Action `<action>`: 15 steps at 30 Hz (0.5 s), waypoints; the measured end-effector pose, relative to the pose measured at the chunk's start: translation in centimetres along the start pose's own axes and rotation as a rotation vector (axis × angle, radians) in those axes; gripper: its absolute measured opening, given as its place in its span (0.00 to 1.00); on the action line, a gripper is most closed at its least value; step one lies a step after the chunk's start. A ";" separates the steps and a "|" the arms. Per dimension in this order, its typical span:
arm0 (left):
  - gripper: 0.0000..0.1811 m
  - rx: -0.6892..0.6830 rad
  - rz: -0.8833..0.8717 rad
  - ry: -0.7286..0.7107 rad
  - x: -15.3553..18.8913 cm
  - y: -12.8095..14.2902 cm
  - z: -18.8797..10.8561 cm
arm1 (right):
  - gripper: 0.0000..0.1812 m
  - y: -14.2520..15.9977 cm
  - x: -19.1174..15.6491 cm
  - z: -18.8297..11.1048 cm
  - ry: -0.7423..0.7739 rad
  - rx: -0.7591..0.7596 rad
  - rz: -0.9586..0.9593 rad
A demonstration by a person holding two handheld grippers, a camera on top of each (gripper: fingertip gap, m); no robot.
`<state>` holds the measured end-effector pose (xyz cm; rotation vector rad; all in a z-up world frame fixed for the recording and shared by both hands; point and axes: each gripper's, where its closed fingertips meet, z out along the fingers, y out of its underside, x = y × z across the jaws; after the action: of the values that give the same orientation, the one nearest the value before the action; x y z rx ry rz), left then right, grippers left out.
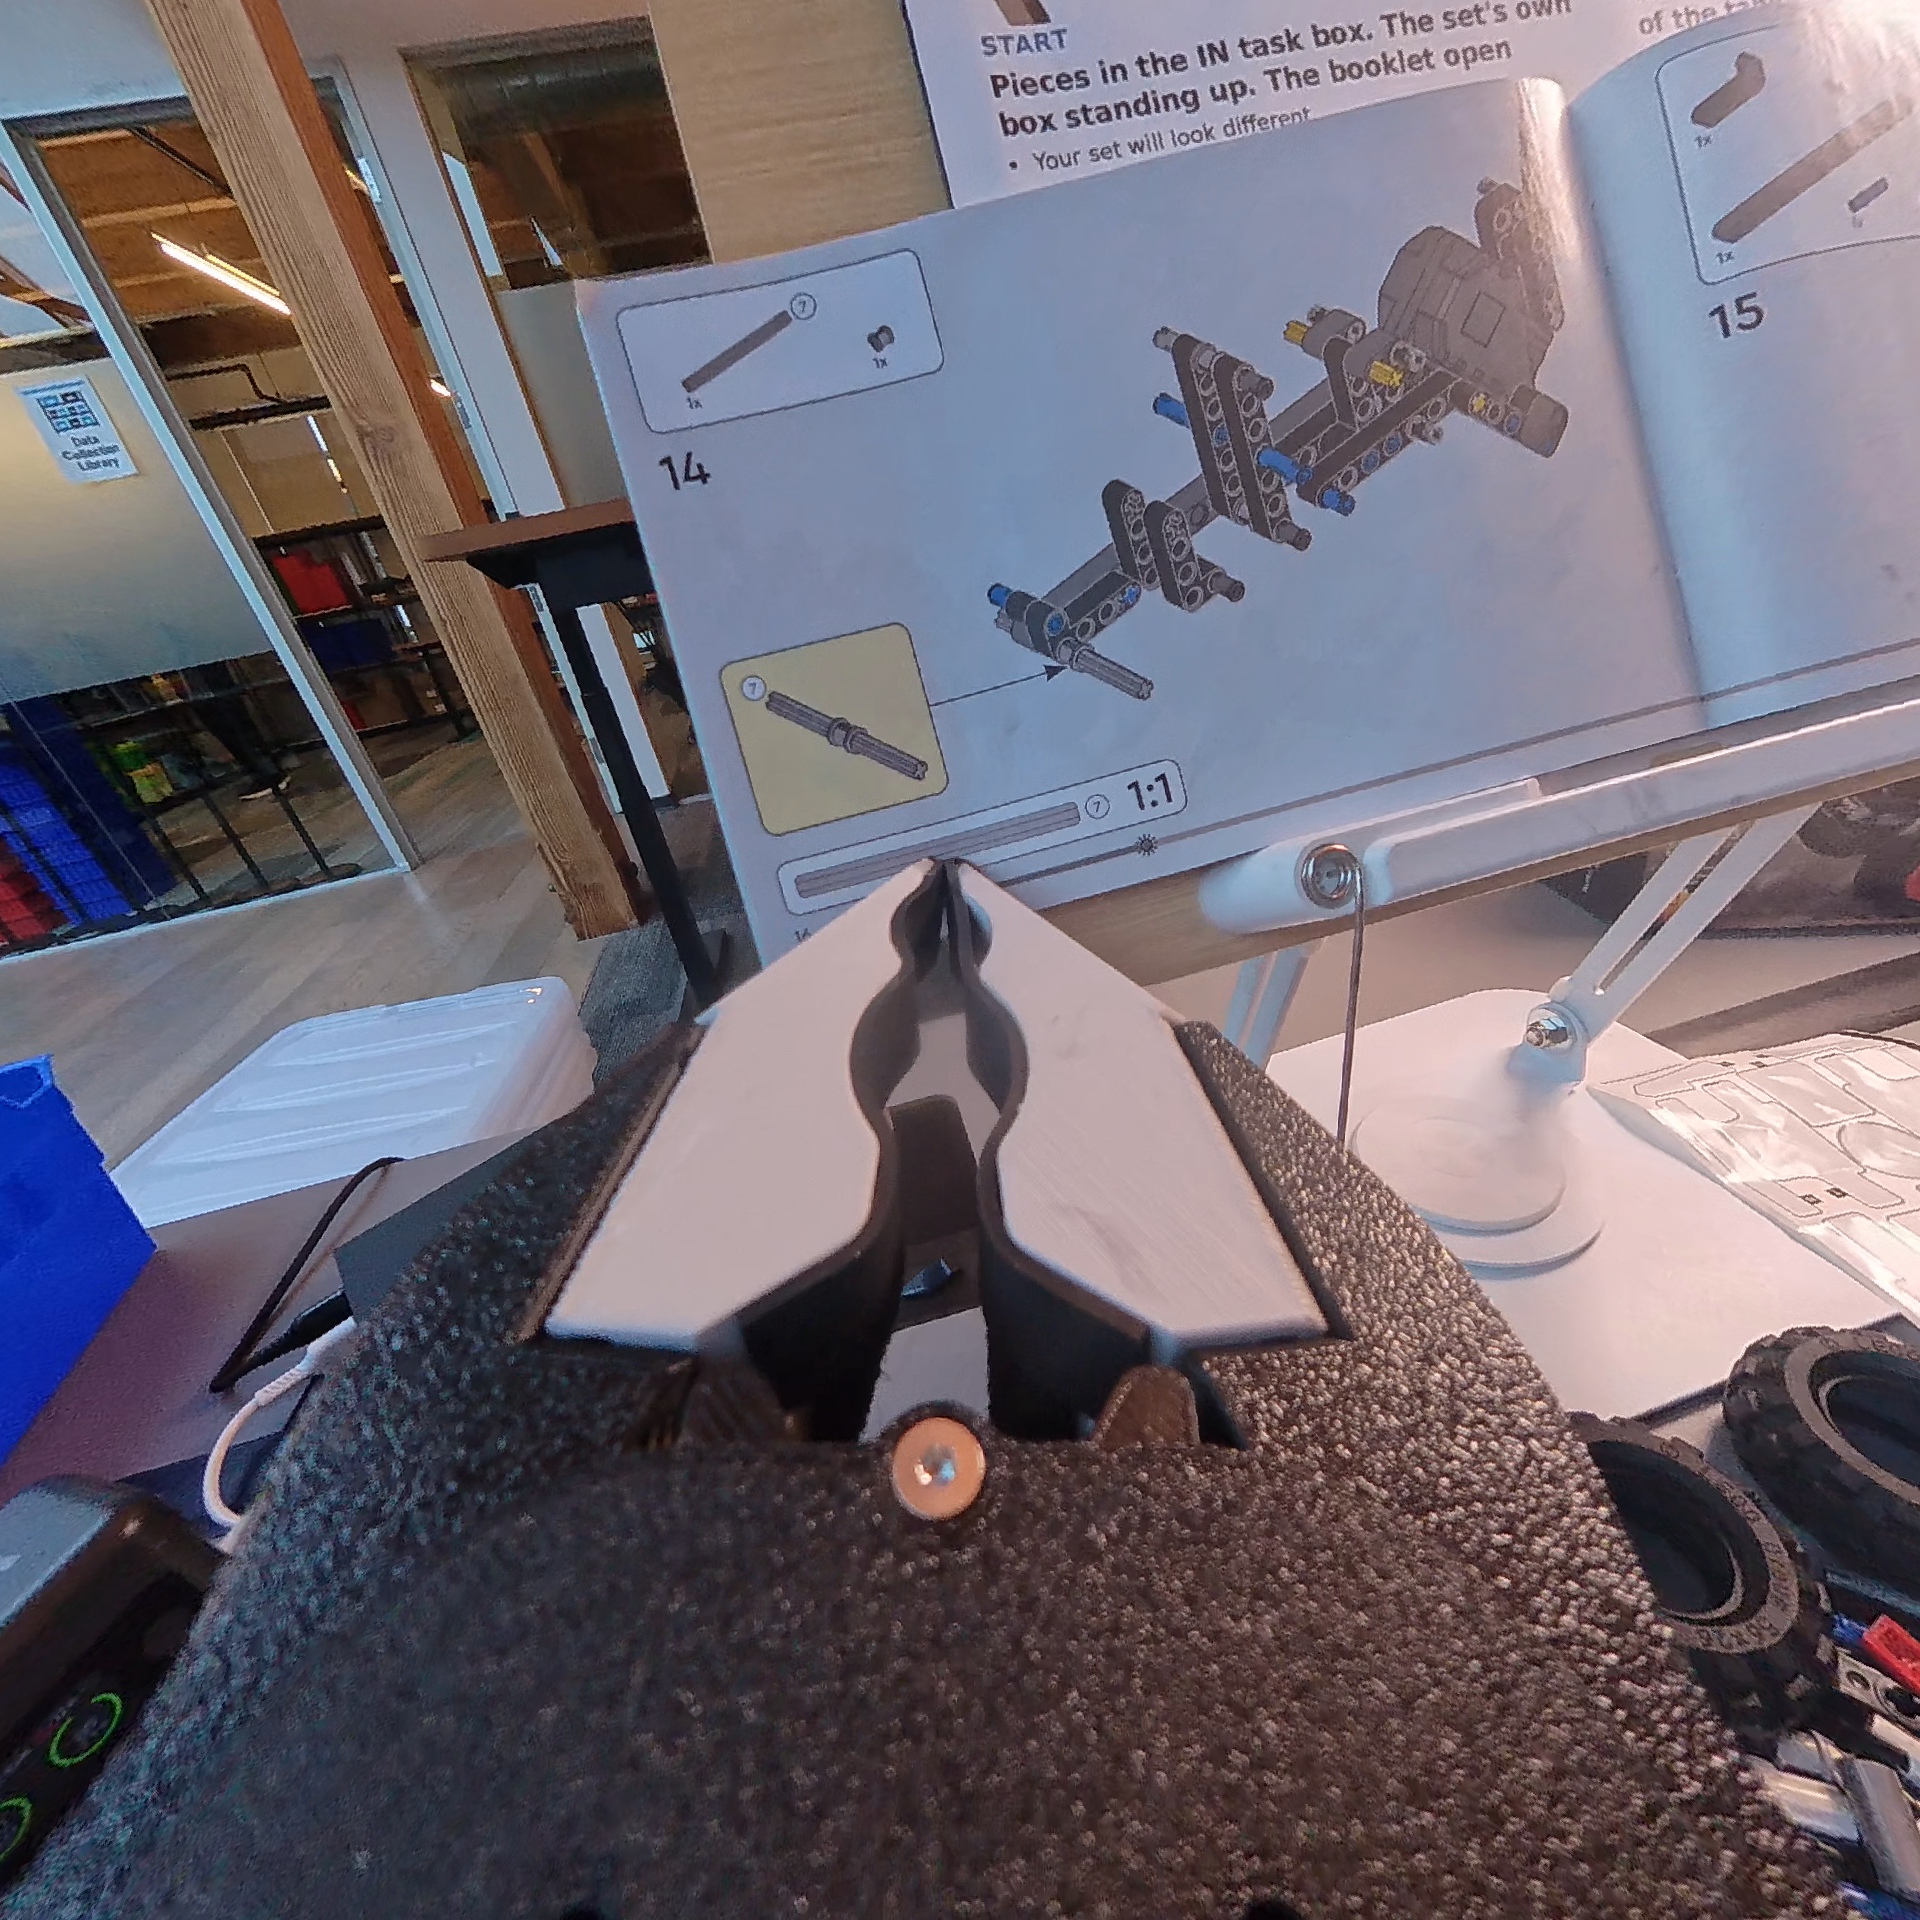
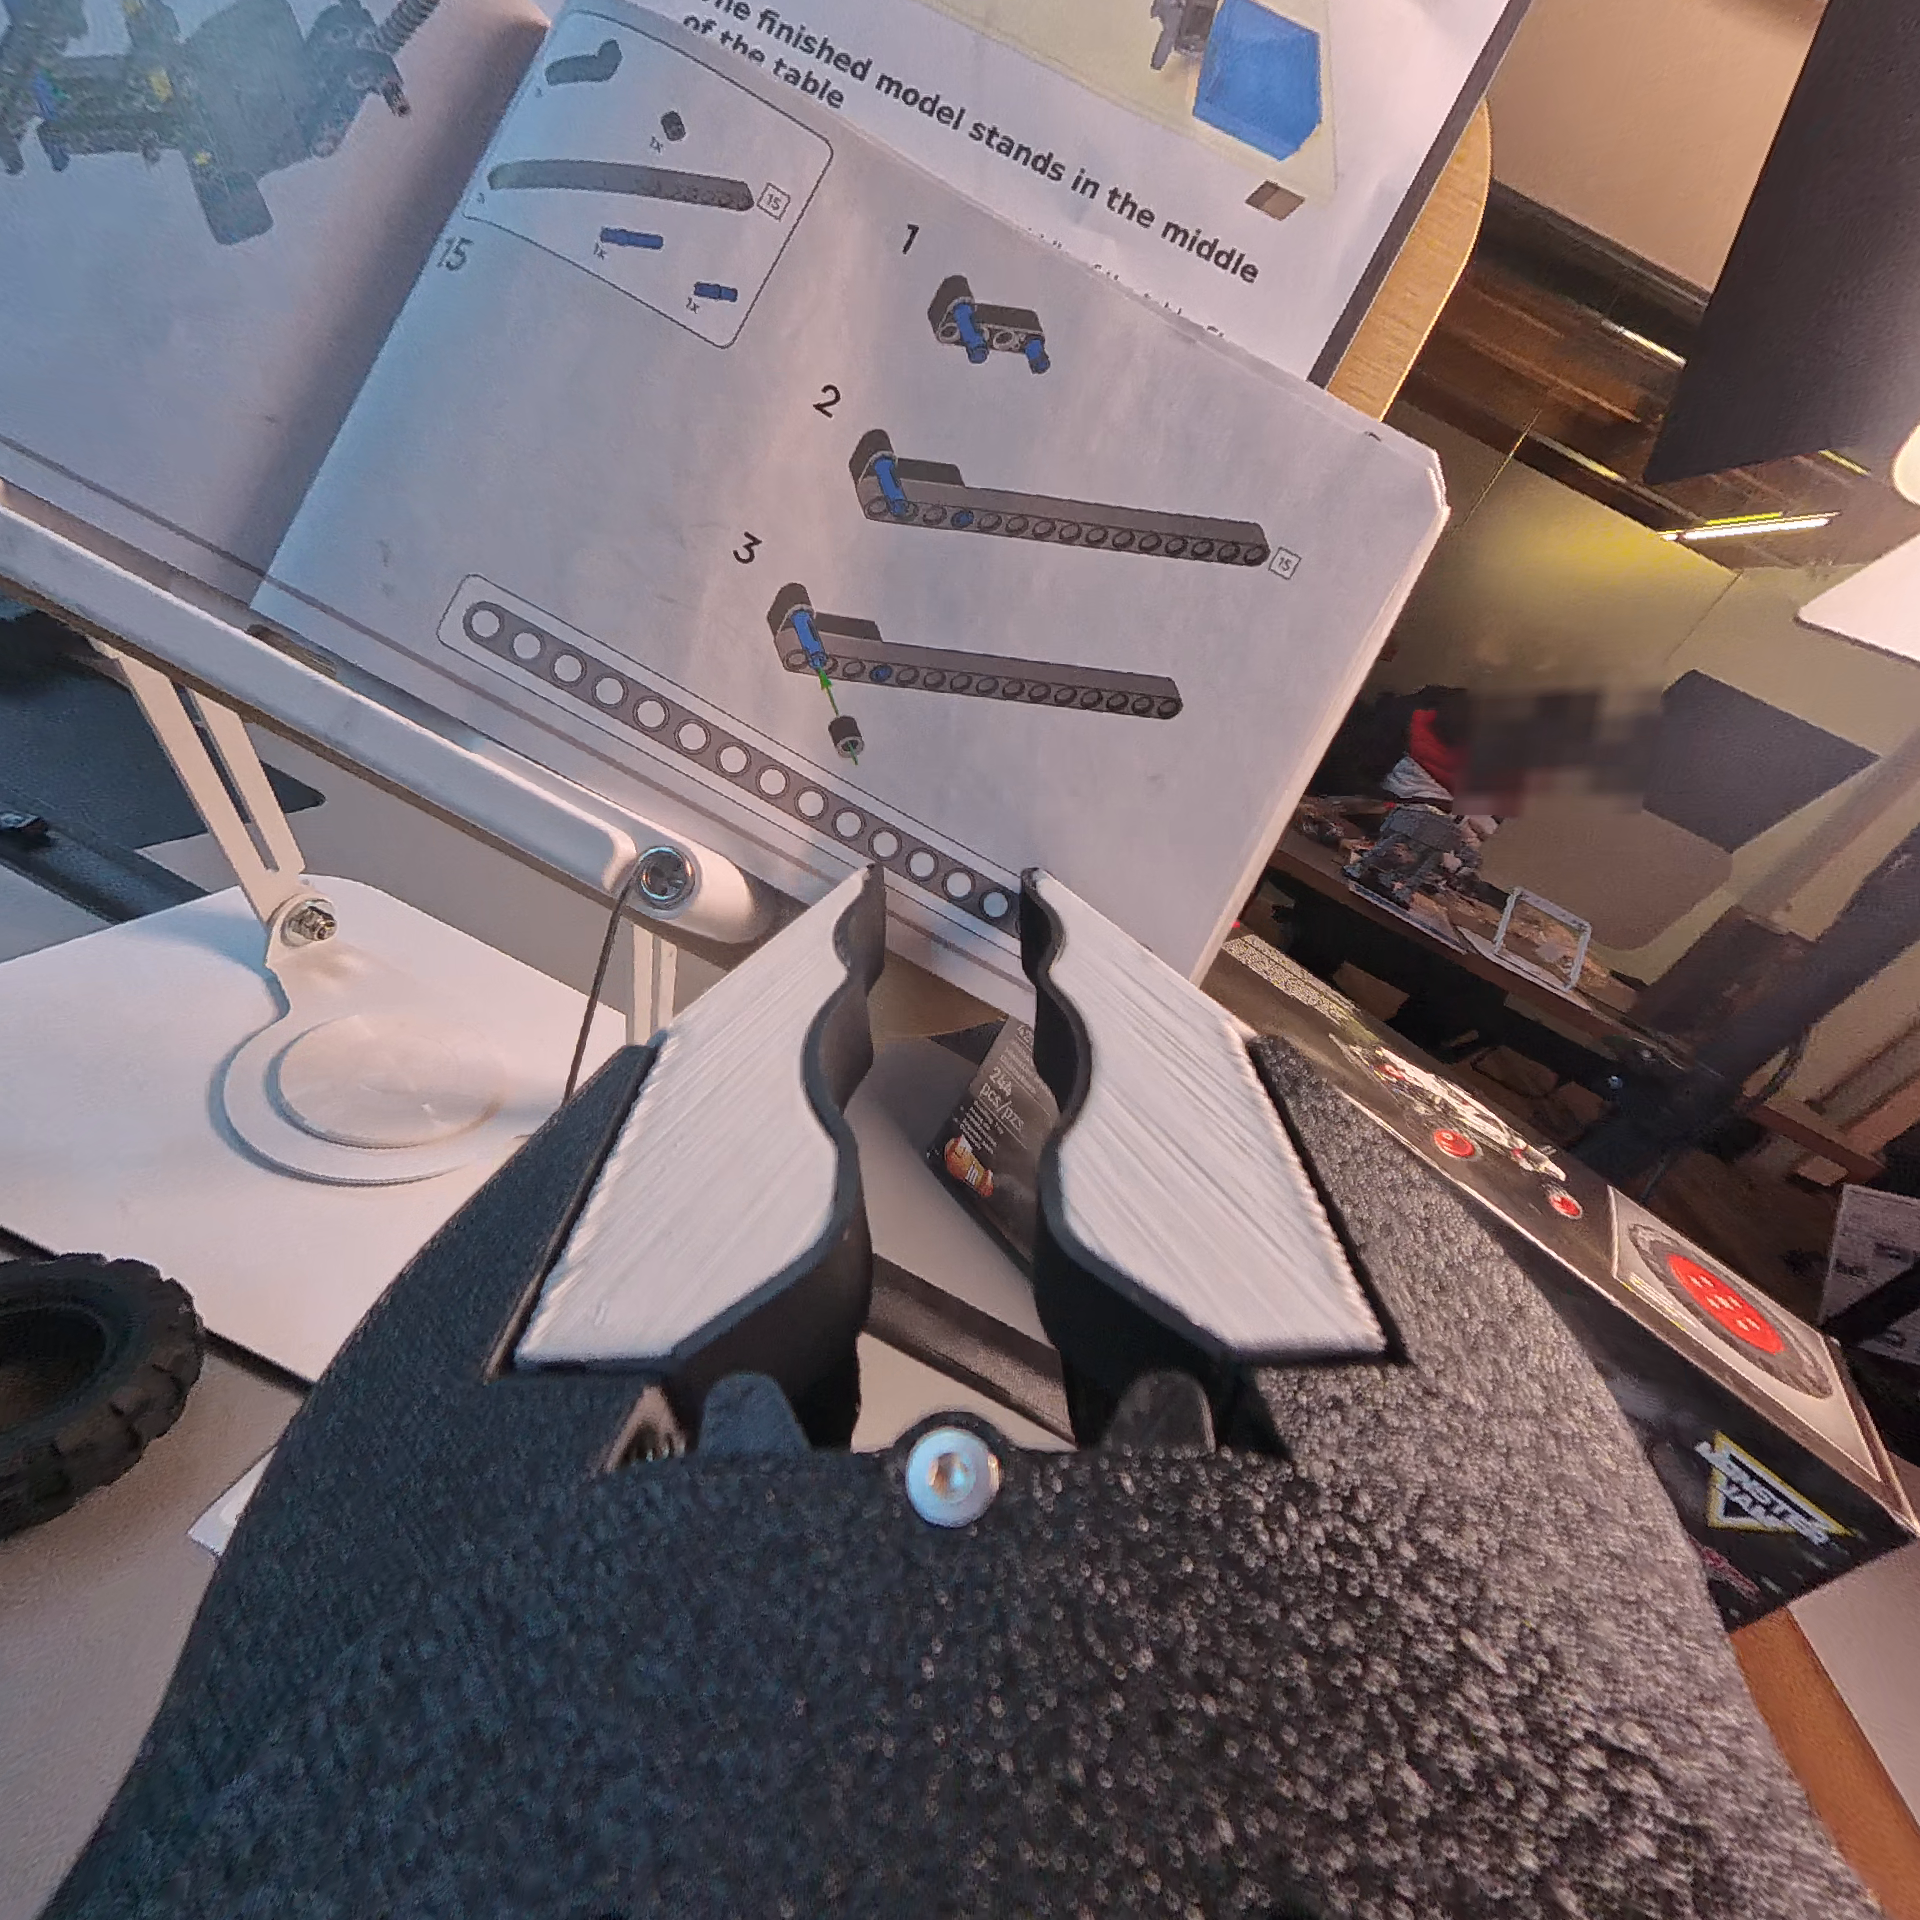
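Now my left gripper [image 1: 948,883] has fingertips pressed together, holding nothing, just before open booklet [image 1: 1195,499] on white stand [image 1: 1538,1081], frame centre. Right gripper [image 2: 951,894] spread, empty, before same booklet's other page. Only left view shows blue bin [image 1: 52,1226] at left edge, contents hidden, white lidded box [image 1: 364,1081] beside it. Only right view shows dark product box [image 2: 1558,1278], lower right. Black tyre [image 2: 83,1371] lies at left edge.
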<state>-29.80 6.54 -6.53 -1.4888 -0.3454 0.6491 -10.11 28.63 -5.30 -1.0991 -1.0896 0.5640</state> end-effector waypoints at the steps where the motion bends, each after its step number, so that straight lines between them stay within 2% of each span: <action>1: 0.00 0.002 -0.003 -0.001 0.0 0.0 0.0 | 0.14 0.1 0.1 -0.1 0.001 -0.004 0.003; 5: 0.00 -0.002 -0.012 0.001 0.0 0.1 -0.1 | 0.17 0.2 1.0 -0.6 0.020 -0.001 0.046; 8: 0.03 0.001 -0.038 0.008 -0.2 0.1 -0.3 | 0.25 0.6 2.1 -0.8 0.034 0.001 0.129; 10: 0.08 0.011 -0.060 0.012 -0.5 -0.1 -0.5 | 0.34 1.4 2.7 -0.6 0.036 -0.025 0.197; 15: 0.22 0.052 -0.175 0.023 -2.1 -0.6 -0.6 | 0.38 2.2 2.9 -0.2 -0.028 -0.032 0.360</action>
<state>-30.98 4.85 -5.59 -1.3977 -0.4325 0.4981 -8.43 31.76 -6.14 -1.3292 -0.9312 0.8498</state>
